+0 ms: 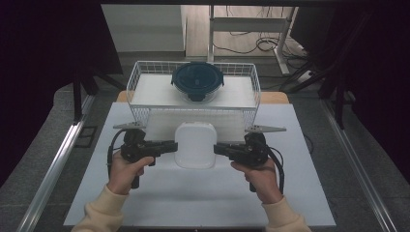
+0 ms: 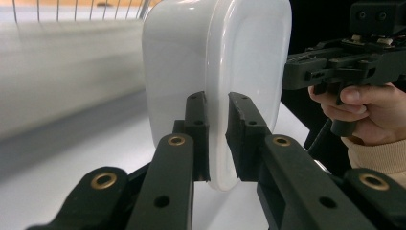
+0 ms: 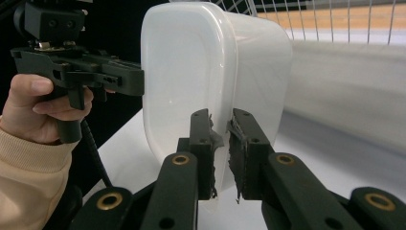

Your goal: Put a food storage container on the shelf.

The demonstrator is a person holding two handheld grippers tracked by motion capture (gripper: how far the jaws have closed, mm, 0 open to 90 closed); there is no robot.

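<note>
A white rounded-square container (image 1: pixel 195 145) with a lid hangs between my two grippers, just in front of the wire basket. My left gripper (image 1: pixel 171 146) is shut on its left rim. In the left gripper view the black jaws (image 2: pixel 218 103) pinch the thin lip of the white container (image 2: pixel 239 57). My right gripper (image 1: pixel 218 149) is shut on the opposite rim. In the right gripper view its padded jaws (image 3: pixel 221 120) clamp the lip of the container (image 3: pixel 186 72) in the same way.
A white wire basket (image 1: pixel 133 79) stands at the back of the white table (image 1: pixel 193 198). Inside it sits a round dark-blue lidded container (image 1: pixel 197 80). Dark curtains flank the table, and metal rails run along both sides on the floor.
</note>
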